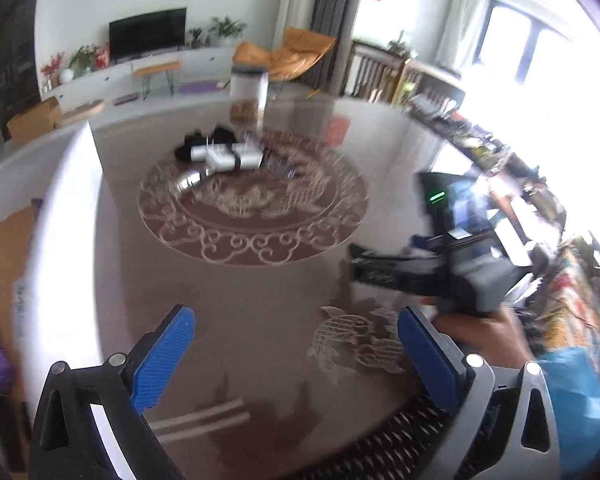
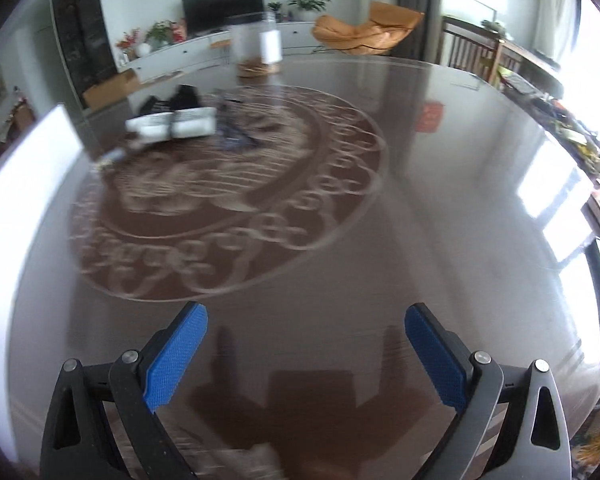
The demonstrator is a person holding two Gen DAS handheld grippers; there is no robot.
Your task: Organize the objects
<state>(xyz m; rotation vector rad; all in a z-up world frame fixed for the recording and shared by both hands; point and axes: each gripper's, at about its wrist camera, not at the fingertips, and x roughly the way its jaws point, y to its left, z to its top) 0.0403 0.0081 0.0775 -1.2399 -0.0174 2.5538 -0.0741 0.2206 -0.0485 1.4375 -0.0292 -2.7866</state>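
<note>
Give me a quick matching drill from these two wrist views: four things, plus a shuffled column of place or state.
Things:
1. clear jar
2. white bundle
3. left gripper
4. right gripper

Place or state:
A. open, over bare tabletop, no other gripper ahead
B. far edge of the table, upright
C. open, other gripper in view to its right
D. lying on the round inlay

Pairs: 1-B, 2-D, 3-C, 4-A
</note>
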